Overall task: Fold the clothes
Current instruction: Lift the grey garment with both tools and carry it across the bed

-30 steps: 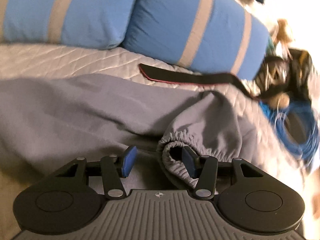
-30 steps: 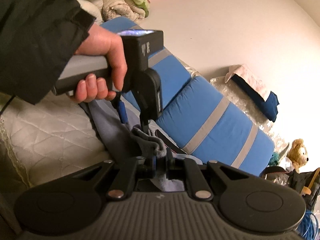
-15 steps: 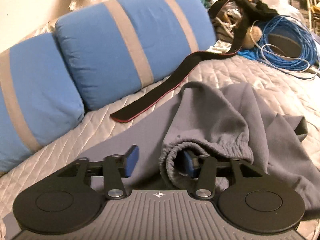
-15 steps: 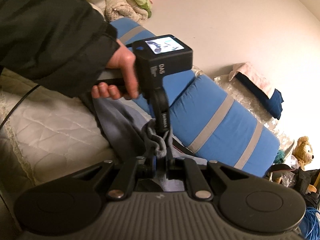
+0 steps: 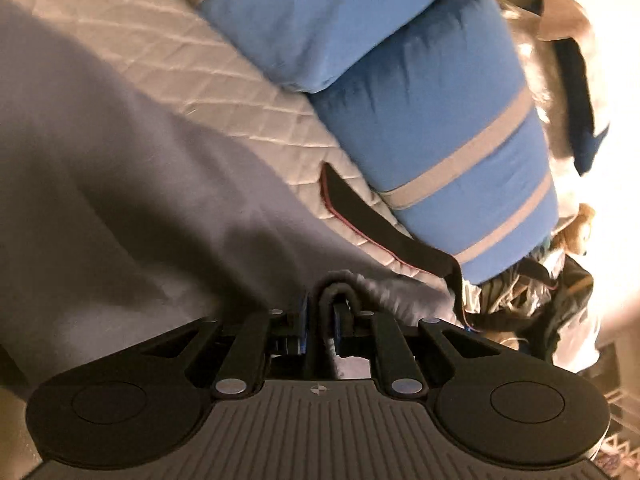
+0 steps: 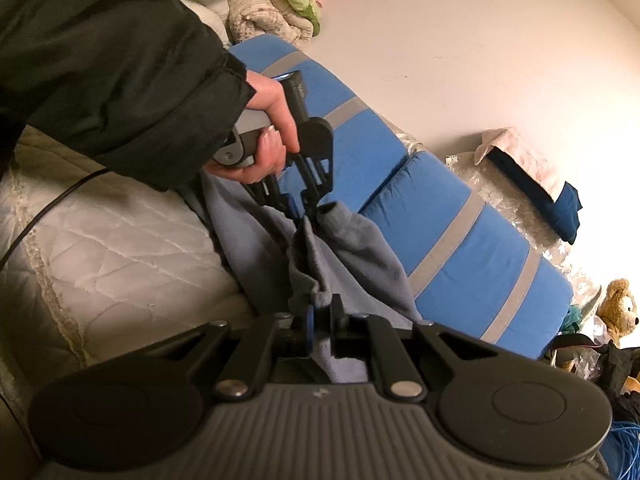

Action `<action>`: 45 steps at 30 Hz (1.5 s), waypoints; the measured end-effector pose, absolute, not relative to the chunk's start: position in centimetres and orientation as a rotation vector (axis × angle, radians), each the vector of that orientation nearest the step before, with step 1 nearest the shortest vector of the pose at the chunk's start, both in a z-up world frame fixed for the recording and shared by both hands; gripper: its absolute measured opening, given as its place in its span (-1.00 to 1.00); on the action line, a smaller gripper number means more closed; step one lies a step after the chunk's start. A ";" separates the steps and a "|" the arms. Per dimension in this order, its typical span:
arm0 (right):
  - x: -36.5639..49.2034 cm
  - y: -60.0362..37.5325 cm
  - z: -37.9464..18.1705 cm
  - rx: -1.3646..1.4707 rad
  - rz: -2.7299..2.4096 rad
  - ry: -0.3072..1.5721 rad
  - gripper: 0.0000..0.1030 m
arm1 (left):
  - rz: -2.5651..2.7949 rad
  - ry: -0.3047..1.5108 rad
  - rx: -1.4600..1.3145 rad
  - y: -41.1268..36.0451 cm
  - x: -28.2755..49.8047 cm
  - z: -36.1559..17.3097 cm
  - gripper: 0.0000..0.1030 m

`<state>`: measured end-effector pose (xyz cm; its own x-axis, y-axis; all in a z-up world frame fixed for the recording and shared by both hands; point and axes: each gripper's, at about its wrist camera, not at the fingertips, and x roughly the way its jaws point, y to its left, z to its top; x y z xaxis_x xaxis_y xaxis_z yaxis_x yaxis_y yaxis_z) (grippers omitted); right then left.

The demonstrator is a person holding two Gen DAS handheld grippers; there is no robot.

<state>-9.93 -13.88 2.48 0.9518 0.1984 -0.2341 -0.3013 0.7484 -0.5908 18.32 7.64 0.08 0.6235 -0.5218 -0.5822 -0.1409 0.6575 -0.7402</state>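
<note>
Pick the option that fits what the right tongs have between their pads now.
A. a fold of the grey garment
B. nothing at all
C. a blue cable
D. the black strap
A: in the right wrist view the right tongs are pinched shut on a bunched edge of the grey garment.

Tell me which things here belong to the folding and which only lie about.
Job: grey garment; left tool, closing on its cuff; right tool, shut on it.

Lying about: pillows, black strap, teddy bear, blue cable.
</note>
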 end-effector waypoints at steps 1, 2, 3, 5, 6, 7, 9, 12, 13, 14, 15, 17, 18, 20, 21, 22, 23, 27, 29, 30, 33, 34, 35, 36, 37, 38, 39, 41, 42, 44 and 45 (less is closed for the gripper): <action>-10.0 -13.9 2.5 -0.671 0.275 0.160 -0.87 | -0.248 0.885 -0.852 7.7 18.3 0.0 -0.78; -10.0 -13.9 2.5 -0.671 0.276 0.160 -0.87 | -0.246 0.876 -0.862 7.8 18.3 0.0 -0.78; -10.0 -13.9 2.6 -0.671 0.277 0.159 -0.87 | -0.249 0.870 -0.882 8.0 18.3 -0.1 -0.78; -10.1 -13.9 2.5 -0.675 0.280 0.159 -0.87 | -0.244 0.861 -0.894 8.3 18.4 -0.1 -0.77; -10.1 -13.9 2.5 -0.677 0.281 0.159 -0.87 | -0.238 0.860 -0.889 8.3 18.4 -0.1 -0.77; -10.1 -13.9 2.5 -0.678 0.282 0.159 -0.87 | -0.231 0.860 -0.880 8.3 18.5 -0.1 -0.77; -10.1 -13.9 2.5 -0.678 0.283 0.159 -0.87 | -0.216 0.860 -0.875 8.4 18.5 -0.3 -0.77; -10.1 -14.0 2.5 -0.671 0.280 0.159 -0.87 | -0.212 0.858 -0.880 8.3 18.3 -0.4 -0.80; -10.1 -14.0 2.6 -0.668 0.279 0.158 -0.87 | -0.210 0.851 -0.872 8.3 18.1 -0.2 -0.82; -10.1 -14.0 2.6 -0.664 0.277 0.158 -0.87 | -0.209 0.844 -0.860 8.2 17.9 0.0 -0.83; -10.1 -14.1 2.8 -0.658 0.275 0.158 -0.87 | -0.207 0.834 -0.851 8.1 17.7 0.3 -0.84; -10.0 -14.3 3.2 -0.641 0.272 0.156 -0.87 | -0.207 0.812 -0.841 8.0 17.3 1.1 -0.85; -10.0 -14.5 3.4 -0.629 0.267 0.155 -0.86 | -0.212 0.800 -0.842 7.9 17.1 1.5 -0.85; -9.7 -14.8 4.3 -0.591 0.257 0.157 -0.87 | -0.232 0.771 -0.833 7.8 16.9 2.6 -0.86; -9.5 -15.0 4.8 -0.572 0.249 0.157 -0.87 | -0.238 0.756 -0.822 7.6 17.0 3.4 -0.86; -9.3 -15.3 5.3 -0.552 0.241 0.157 -0.87 | -0.241 0.742 -0.812 7.4 17.1 4.2 -0.86; -9.1 -15.7 6.1 -0.531 0.234 0.157 -0.86 | -0.244 0.729 -0.801 7.3 17.2 5.0 -0.86; -7.9 -18.0 9.6 -0.402 0.201 0.168 -0.87 | -0.234 0.710 -0.780 5.8 18.1 9.1 -0.86; -7.3 -20.0 11.7 -0.312 0.180 0.180 -0.86 | -0.250 0.699 -0.782 4.3 18.5 11.5 -0.86; -7.0 -21.2 12.8 -0.264 0.167 0.185 -0.86 | -0.262 0.690 -0.782 3.3 18.7 12.9 -0.86; -6.6 -25.1 15.8 -0.145 0.132 0.183 -0.86 | -0.303 0.658 -0.742 -0.8 19.3 17.4 -0.86; -6.5 -26.3 16.6 -0.123 0.116 0.178 -0.86 | -0.319 0.651 -0.729 -2.3 19.4 18.7 -0.86; -6.4 -27.6 17.4 -0.102 0.097 0.173 -0.86 | -0.339 0.648 -0.708 -4.3 19.6 20.1 -0.86; -6.3 -28.9 18.1 -0.081 0.077 0.169 -0.86 | -0.356 0.646 -0.683 -6.1 19.9 21.2 -0.86; -6.2 -30.3 18.8 -0.059 0.053 0.168 -0.86 | -0.369 0.645 -0.659 -7.9 20.2 22.1 -0.86; -6.2 -31.8 19.5 -0.038 0.029 0.169 -0.87 | -0.386 0.647 -0.639 -9.9 20.5 22.8 -0.86; -6.1 -33.3 20.0 -0.018 0.004 0.169 -0.86 | -0.404 0.651 -0.621 -11.8 20.8 23.3 -0.86; -6.1 -36.2 20.7 0.007 -0.054 0.173 -0.86 | -0.442 0.662 -0.587 -16.0 21.4 24.2 -0.86; -6.1 -37.5 20.9 0.016 -0.083 0.178 -0.86 | -0.460 0.671 -0.575 -18.0 21.8 24.1 -0.86; -6.2 -39.9 20.5 0.022 -0.128 0.196 -0.86 | -0.490 0.691 -0.557 -21.7 22.4 23.6 -0.86; -6.4 -40.9 20.3 0.022 -0.147 0.205 -0.86 | -0.499 0.703 -0.548 -23.2 22.7 23.2 -0.86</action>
